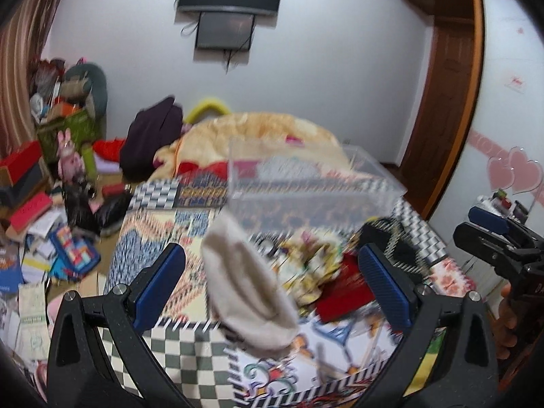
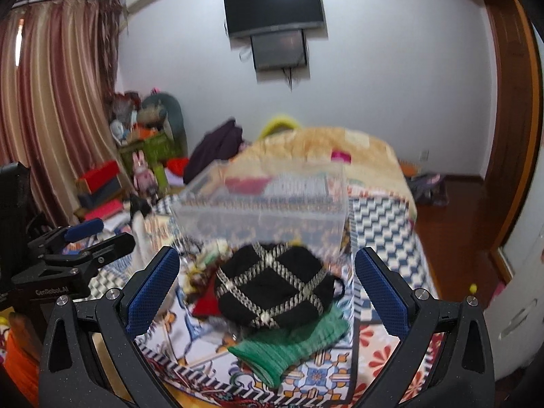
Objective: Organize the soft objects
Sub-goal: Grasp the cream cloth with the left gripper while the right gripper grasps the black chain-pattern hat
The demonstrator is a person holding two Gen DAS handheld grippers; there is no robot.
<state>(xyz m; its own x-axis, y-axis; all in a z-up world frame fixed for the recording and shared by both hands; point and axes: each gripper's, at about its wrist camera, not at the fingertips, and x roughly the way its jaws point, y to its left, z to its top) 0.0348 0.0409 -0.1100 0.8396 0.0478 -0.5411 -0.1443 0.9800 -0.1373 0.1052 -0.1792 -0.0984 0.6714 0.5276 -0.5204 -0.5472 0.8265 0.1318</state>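
On bed | clear bin (image 2: 261,217) | red cloth (image 2: 246,183) inside

**Two wrist cameras, one bed, side by side**

Each fisheye sits just behind its own claw and looks forward and slightly down over the patterned bed (image 1: 190,346) toward the far wall. The left claw (image 1: 272,285) view sees the right claw (image 1: 493,234) off to its right; the right claw (image 2: 268,285) view sees the left claw (image 2: 91,238) off to its left. Both share the clear box (image 1: 306,183) ahead of the claws, the wall screen (image 2: 272,6) beyond, and the clutter to the left. Both are blurred.
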